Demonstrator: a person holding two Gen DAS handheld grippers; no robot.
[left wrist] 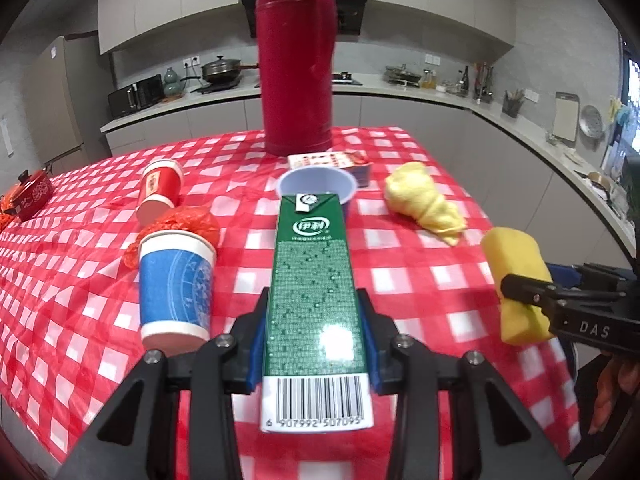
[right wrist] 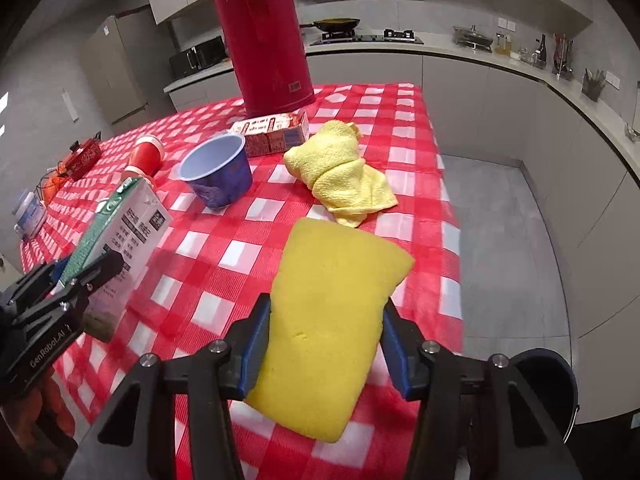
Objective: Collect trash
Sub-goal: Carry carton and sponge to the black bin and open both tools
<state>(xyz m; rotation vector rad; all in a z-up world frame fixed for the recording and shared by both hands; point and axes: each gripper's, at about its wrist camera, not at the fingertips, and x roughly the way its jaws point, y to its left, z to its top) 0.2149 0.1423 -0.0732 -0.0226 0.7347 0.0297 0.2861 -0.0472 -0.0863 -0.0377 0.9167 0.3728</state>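
Fingers of the left gripper [left wrist: 314, 344] were clamped on both sides of a green milk carton [left wrist: 314, 300], lifted above the red checked tablecloth [left wrist: 420, 280]. The right gripper [right wrist: 326, 344] squeezed a yellow sponge [right wrist: 332, 320] between its blue pads. A blue paper cup [left wrist: 176, 284] stood beside the carton, near a purple bowl [right wrist: 218, 176] and yellow cloth [right wrist: 340, 172].

Two wrist fisheyes, close above the checked tablecloth [left wrist: 420, 276], facing the red thermos [left wrist: 296, 60] and kitchen counter — shared ground: thermos, purple bowl [right wrist: 218, 172], yellow cloth [right wrist: 340, 168].
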